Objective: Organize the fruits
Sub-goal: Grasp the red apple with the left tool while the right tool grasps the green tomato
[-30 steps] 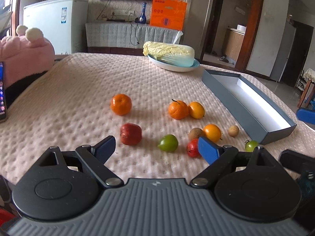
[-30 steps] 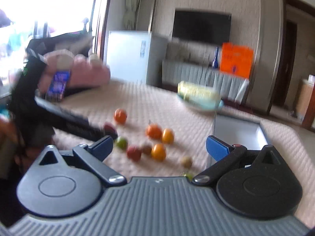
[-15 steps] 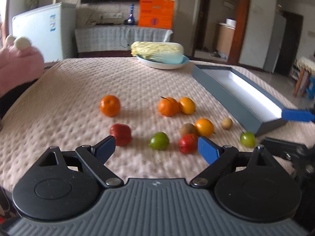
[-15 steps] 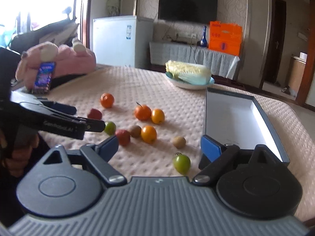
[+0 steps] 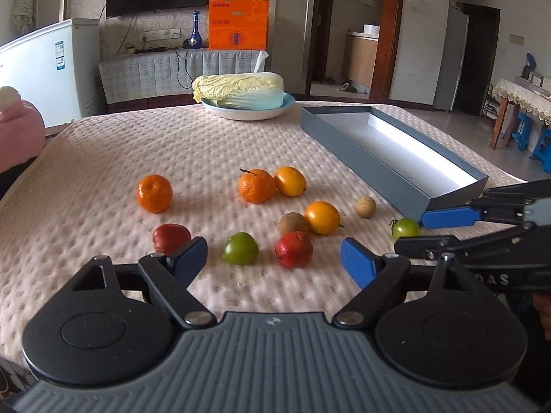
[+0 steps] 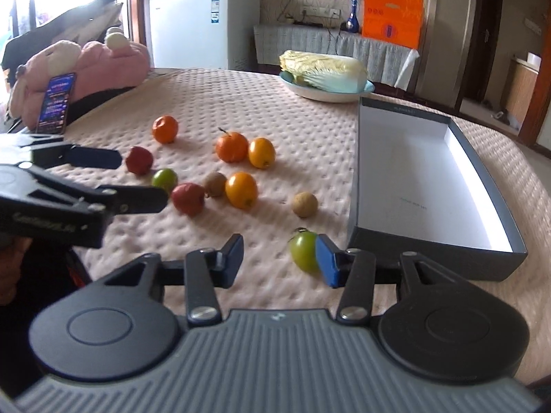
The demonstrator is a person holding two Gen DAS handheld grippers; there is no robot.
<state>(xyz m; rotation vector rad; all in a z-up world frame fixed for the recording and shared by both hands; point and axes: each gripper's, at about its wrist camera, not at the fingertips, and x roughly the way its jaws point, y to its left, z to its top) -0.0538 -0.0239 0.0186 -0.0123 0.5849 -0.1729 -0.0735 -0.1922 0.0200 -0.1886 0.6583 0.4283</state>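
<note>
- While its jaws are closing, the right gripper (image 6: 279, 258) has a green tomato (image 6: 303, 251) between them; the right pad looks to touch the fruit, the left pad stands clear of it, so nothing is clamped yet
- That tomato sits at about one o'clock from the right gripper's body, the fruit nearest the grey box (image 6: 482, 172), which probably explains why it is taken first
- Seen from the left wrist, the left gripper (image 5: 273, 254) has its jaws wide apart and only starting to close, with nothing between the pads
- Just ahead of it, at twelve o'clock, lie a green fruit (image 5: 240, 248) and a red fruit (image 5: 293, 249); another red fruit (image 5: 171, 238) is at eleven o'clock, just behind the left pad
- Farther out, at twelve to one o'clock, sit a brown fruit (image 5: 292, 223) touching an orange (image 5: 322, 217), then a pale round fruit (image 5: 365, 207)
- Two more oranges (image 5: 256, 186) touch each other at twelve o'clock, and a lone one (image 5: 154, 193) rests at eleven
- The box lies open at two o'clock with its white floor bare, presumably the place meant for the fruits
- A cabbage on a plate (image 5: 248, 112) stands beyond, at twelve o'clock, well apart from the fruits
</note>
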